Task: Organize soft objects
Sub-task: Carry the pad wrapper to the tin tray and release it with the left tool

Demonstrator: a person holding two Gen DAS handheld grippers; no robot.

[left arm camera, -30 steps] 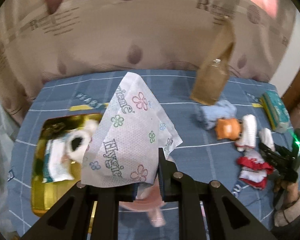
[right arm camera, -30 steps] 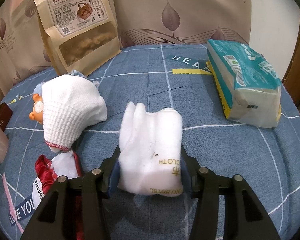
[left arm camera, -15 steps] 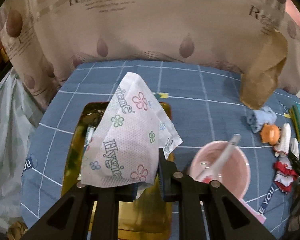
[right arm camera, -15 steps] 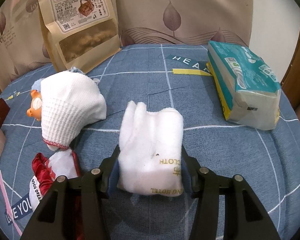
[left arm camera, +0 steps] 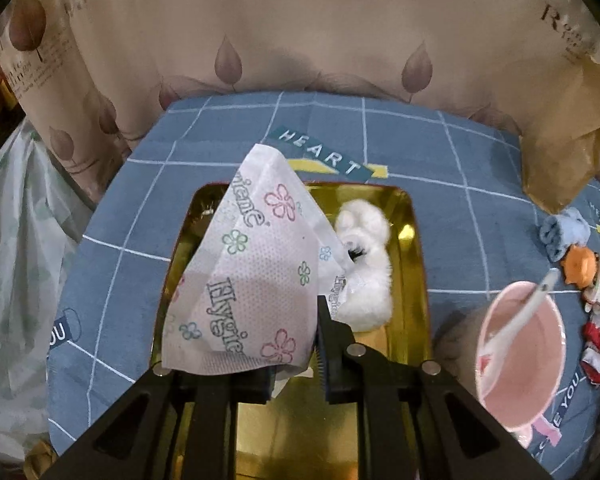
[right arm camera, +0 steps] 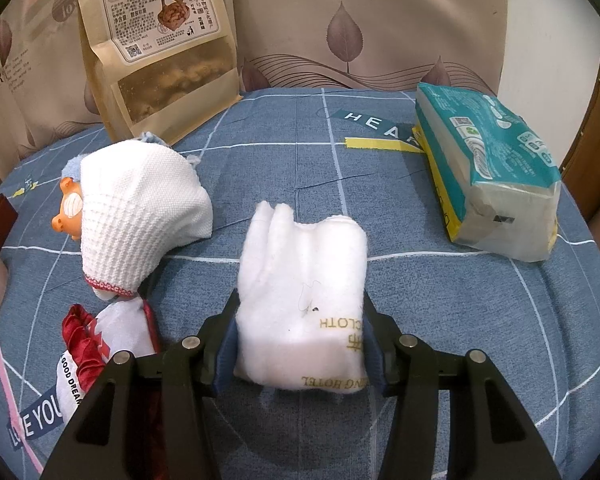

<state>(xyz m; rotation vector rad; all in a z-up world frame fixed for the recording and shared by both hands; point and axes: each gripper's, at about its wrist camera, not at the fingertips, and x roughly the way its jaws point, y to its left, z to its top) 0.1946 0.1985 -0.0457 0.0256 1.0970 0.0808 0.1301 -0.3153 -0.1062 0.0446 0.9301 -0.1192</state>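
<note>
My left gripper (left arm camera: pixel 296 340) is shut on a white wipe packet (left arm camera: pixel 252 272) printed with flowers, held above a gold tray (left arm camera: pixel 416 248). A fluffy white plush (left arm camera: pixel 366 268) lies in the tray on the right, partly behind the packet. In the right wrist view my right gripper (right arm camera: pixel 300 328) is shut on a folded white hotel cloth (right arm camera: pixel 304 280) that rests on the blue checked cover (right arm camera: pixel 380 168). Left of it lie a white knit hat (right arm camera: pixel 136 208) over an orange toy (right arm camera: pixel 70 212) and a red-and-white cloth (right arm camera: pixel 100 340).
A pink bowl (left arm camera: pixel 520 364) with a white spoon stands right of the tray. A teal tissue pack (right arm camera: pixel 488 168) lies at the right, a brown snack pouch (right arm camera: pixel 156 44) leans on the curtain behind. A rolled blue cloth (left arm camera: pixel 560 232) lies beyond the bowl.
The left gripper has swung left with the wipe packet, from over the middle of the cover to above the gold tray, and sunk closer to it. The right gripper and cloth have stayed put.
</note>
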